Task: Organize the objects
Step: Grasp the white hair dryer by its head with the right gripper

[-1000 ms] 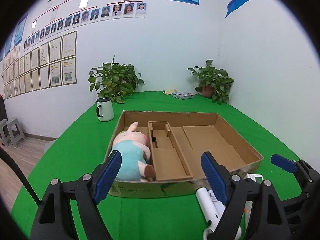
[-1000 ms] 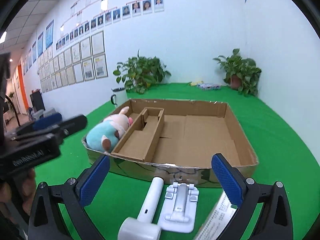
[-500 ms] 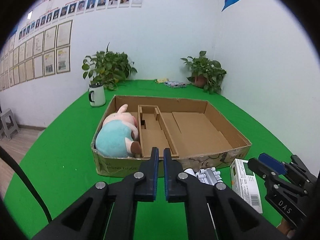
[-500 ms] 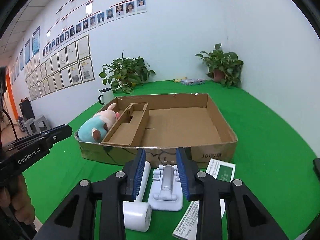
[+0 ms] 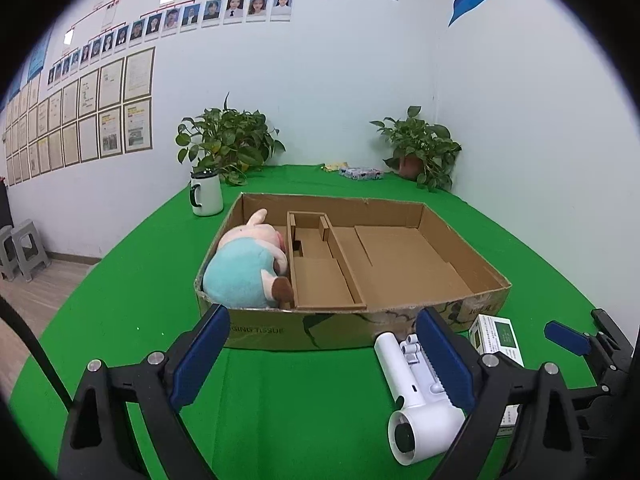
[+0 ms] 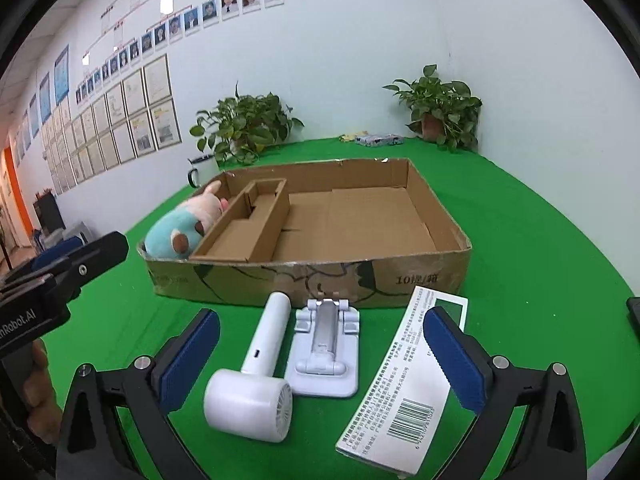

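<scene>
In the cardboard box's (image 5: pixel 460 240) left compartment lies a plush pig (image 5: pixel 244 268).

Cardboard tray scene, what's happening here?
A person holds two grippers, both open and empty. The left gripper and right gripper hover before the brown cardboard tray. A plush pig in teal lies in its left compartment. White handheld fan, white folding stand and green-and-white carton lie outside on green cloth.

White fan (image 6: pixel 256 376), phone stand (image 6: pixel 325 350), carton (image 6: pixel 404 384) flat before cardboard box (image 6: pixel 360 276); plush (image 6: pixel 182 226) inside.
</scene>
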